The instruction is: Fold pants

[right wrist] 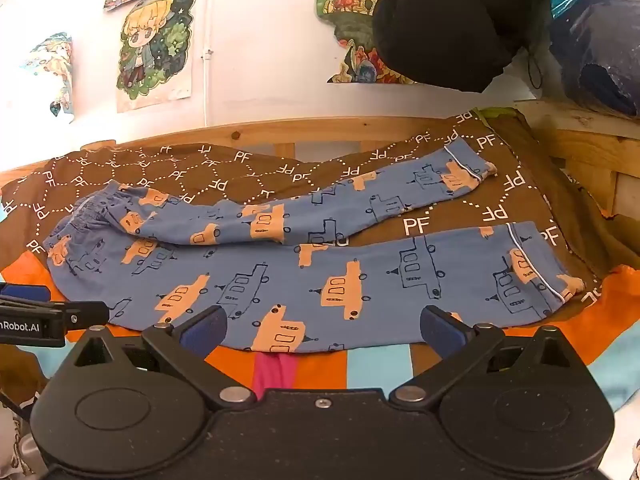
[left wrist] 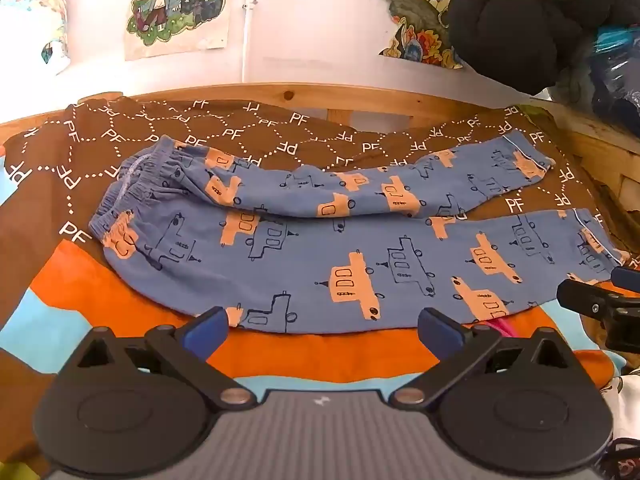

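Observation:
Blue pants (left wrist: 320, 248) printed with orange and outlined cars lie spread on the bed, waistband (left wrist: 132, 196) at the left, both legs running right. The far leg (right wrist: 360, 196) angles away from the near leg (right wrist: 400, 276), leaving a gap of blanket at the cuffs. My left gripper (left wrist: 322, 330) hovers open at the near edge of the pants, nothing between its blue pads. My right gripper (right wrist: 322, 330) is open too, just short of the near leg's lower edge. Each gripper's tip shows at the side of the other's view, the right gripper (left wrist: 608, 300) and the left gripper (right wrist: 40, 312).
The pants rest on a brown blanket (left wrist: 240, 132) with white "PF" lettering, over an orange and light-blue cover (left wrist: 320, 354). A wooden bed frame (left wrist: 360, 98) runs along the wall. A black garment (left wrist: 520, 28) hangs at upper right beside a blue bag (right wrist: 596, 40). A pink cloth (right wrist: 276, 372) peeks out below.

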A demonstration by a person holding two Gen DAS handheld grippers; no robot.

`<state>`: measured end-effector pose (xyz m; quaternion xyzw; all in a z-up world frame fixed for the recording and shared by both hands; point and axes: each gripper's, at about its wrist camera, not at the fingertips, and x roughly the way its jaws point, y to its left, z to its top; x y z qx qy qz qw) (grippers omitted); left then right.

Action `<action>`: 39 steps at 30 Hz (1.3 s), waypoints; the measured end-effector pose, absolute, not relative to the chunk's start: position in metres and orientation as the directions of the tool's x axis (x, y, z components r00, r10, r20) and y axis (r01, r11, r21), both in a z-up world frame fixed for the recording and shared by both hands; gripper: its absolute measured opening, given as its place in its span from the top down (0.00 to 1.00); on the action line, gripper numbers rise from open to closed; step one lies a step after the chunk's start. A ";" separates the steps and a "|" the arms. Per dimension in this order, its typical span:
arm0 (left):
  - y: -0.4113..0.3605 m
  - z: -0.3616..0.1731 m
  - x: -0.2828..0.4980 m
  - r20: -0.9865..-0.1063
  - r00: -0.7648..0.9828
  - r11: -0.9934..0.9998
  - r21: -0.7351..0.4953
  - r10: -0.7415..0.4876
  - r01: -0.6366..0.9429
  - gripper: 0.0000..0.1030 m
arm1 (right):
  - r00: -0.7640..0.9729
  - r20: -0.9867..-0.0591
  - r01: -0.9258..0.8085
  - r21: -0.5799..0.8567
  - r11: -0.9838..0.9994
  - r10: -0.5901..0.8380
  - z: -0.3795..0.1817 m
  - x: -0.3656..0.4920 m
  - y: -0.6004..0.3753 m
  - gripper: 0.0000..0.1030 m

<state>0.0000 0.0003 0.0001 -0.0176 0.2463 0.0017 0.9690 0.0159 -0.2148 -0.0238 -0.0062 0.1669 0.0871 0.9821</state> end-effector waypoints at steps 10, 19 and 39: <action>0.005 0.000 -0.006 -0.467 0.884 0.999 -0.039 -0.013 -0.006 0.00 | 0.927 -0.337 -0.170 0.020 0.985 0.166 -0.025 0.017 -0.214 0.01; 0.002 -0.002 0.000 -0.484 0.875 0.999 -0.030 -0.003 -0.013 0.00 | 0.927 -0.337 -0.169 0.025 0.985 0.167 -0.024 0.019 -0.218 0.01; 0.001 -0.003 0.000 -0.483 0.876 1.000 -0.027 -0.001 -0.014 0.00 | 0.930 -0.331 -0.163 0.024 0.986 0.162 -0.024 0.017 -0.217 0.01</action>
